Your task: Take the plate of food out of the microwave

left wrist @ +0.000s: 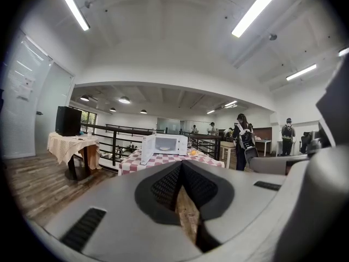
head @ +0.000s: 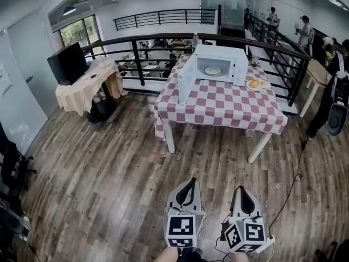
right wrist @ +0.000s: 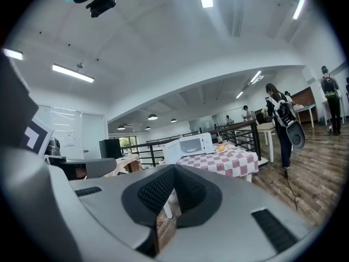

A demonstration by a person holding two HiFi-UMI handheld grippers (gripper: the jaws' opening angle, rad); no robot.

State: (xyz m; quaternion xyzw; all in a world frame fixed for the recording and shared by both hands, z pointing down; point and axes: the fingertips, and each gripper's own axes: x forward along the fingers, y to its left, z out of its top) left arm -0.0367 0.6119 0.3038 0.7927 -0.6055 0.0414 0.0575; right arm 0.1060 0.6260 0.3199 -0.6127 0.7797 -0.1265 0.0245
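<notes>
Out on the open wooden floor [head: 98,168], nothing is being touched: the plate of food [head: 212,70] is sitting inside the microwave [head: 229,53], its door [head: 186,82] hanging open to the left, on the checkered table [head: 218,111] well ahead. The left gripper [head: 191,183] and right gripper [head: 240,191] are pointing that way, each with jaws pressed together and empty, so I'm reading this as the approach, with walking in and spreading the jaws coming next. The floor is giving free passage, but the door, a second plate [head: 254,84] beside the oven and the railing [head: 136,64] behind are hemming in the reach.
</notes>
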